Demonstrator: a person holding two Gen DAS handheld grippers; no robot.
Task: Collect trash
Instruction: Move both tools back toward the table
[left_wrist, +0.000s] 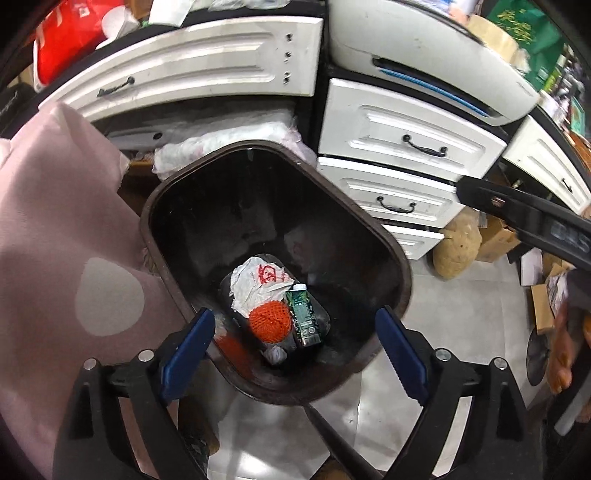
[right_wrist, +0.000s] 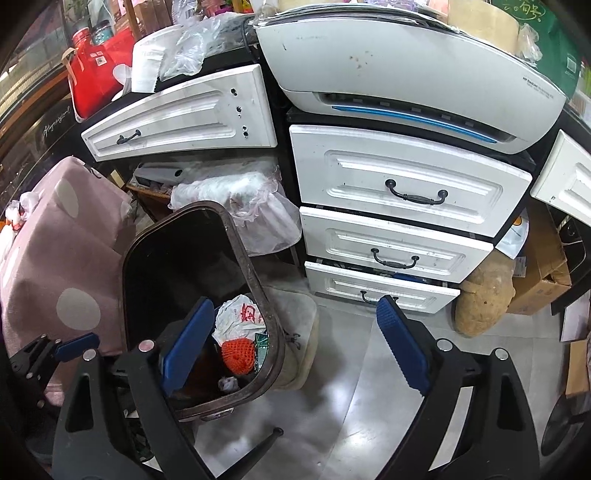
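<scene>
**Both tools hanging empty over the trash bin**

The left tool (left_wrist: 295, 332) is hovering above the dark trash bin (left_wrist: 391, 254), its blue pads spread wide and gripping nothing. At the bin's bottom are lying a crumpled white bag (left_wrist: 258, 284), an orange mesh ball (left_wrist: 269, 320) and a green drink carton (left_wrist: 303, 314), touching one another. The right tool (right_wrist: 295, 339) is also gaping wide and empty, right of the bin, above the grey floor (right_wrist: 332, 413). White drawers (right_wrist: 406, 177) are standing at the far side.
</scene>
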